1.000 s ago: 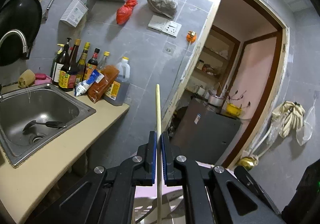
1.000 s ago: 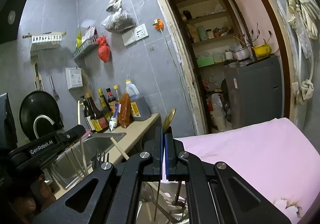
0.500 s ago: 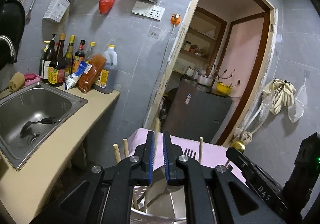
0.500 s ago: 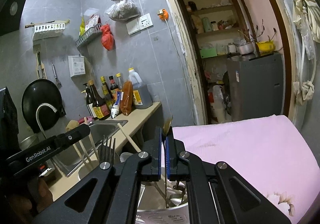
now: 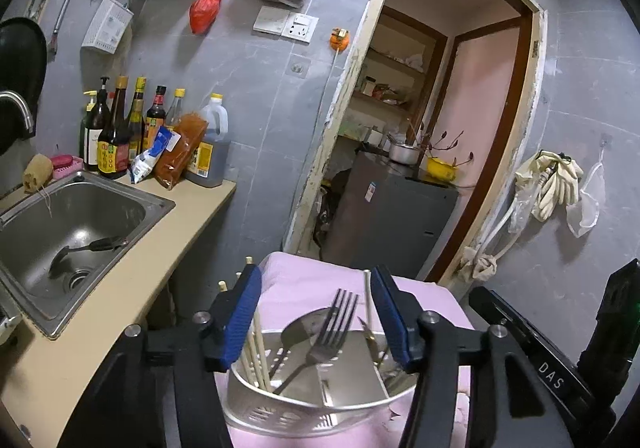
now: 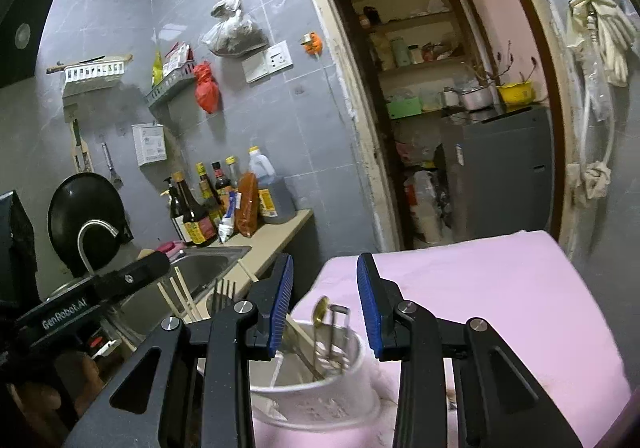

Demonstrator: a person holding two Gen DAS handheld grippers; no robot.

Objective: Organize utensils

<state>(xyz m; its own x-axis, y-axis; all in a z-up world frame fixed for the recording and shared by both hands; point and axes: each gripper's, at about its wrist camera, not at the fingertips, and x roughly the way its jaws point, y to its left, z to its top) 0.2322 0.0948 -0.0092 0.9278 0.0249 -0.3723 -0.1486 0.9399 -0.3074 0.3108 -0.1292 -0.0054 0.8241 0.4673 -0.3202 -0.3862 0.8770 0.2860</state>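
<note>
- My left gripper (image 5: 316, 314) hangs over the white perforated plastic utensil holder (image 5: 320, 404), its blue-padded fingers (image 5: 244, 312) spread wide with nothing between them.
- My right gripper (image 6: 325, 302) is spread just as wide over the same holder (image 6: 320, 396), and it grips nothing either.
- The holder stands on a pink cloth-covered surface (image 6: 500, 304), just beside the beige table (image 5: 132, 288).
- Inside, a divider splits the holder into compartments.
- One steel fork (image 5: 328, 332) leans tines-up in the middle, touching one steel spoon (image 5: 300, 328).
- Several pale wooden chopsticks (image 5: 256, 348) stand at the left wall; I cannot count them exactly.
- One brass-coloured spoon (image 6: 320, 310) stands in the right compartment, with another metal utensil beside it that is too blurred to name.
- The steel sink (image 5: 156, 204) in the table holds one dark ladle (image 5: 88, 248).
- A row of sauce bottles (image 5: 120, 136) lines the grey-tiled wall behind it.
</note>
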